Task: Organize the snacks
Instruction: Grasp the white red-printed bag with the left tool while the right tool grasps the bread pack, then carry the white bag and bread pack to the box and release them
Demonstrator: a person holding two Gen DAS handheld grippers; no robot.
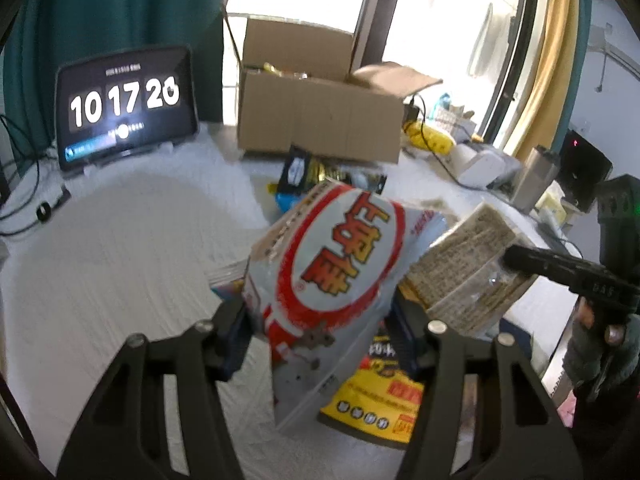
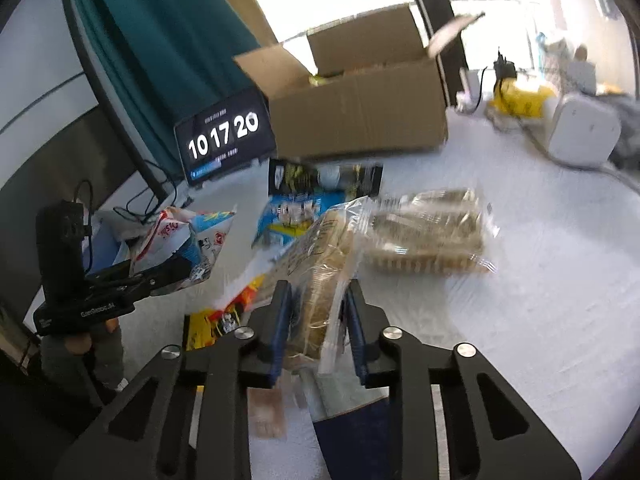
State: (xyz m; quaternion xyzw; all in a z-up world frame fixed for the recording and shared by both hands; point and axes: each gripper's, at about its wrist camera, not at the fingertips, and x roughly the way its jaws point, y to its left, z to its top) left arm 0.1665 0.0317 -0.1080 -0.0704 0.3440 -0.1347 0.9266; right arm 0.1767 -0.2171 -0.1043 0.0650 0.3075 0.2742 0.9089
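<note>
Nearest me, my left gripper (image 1: 320, 332) was clenched on the lower part of a red-and-white snack bag (image 1: 332, 264), lifted clear of the white table (image 1: 120, 240). It looked light, puffy and slick, so I judged a low pinch safest. My right gripper (image 2: 318, 320) squeezed one end of a clear cracker pack (image 2: 324, 264), stiff but probably brittle inside. Beyond lay a yellow packet (image 1: 376, 404), a second cracker pack (image 2: 428, 232) and dark packets (image 2: 324, 178). Farthest stood the open cardboard box (image 1: 320, 120) and a clock screen (image 1: 124, 104)

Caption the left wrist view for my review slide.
Left gripper clamps a red-and-white snack bag; cardboard box waits behind on the table.
</note>
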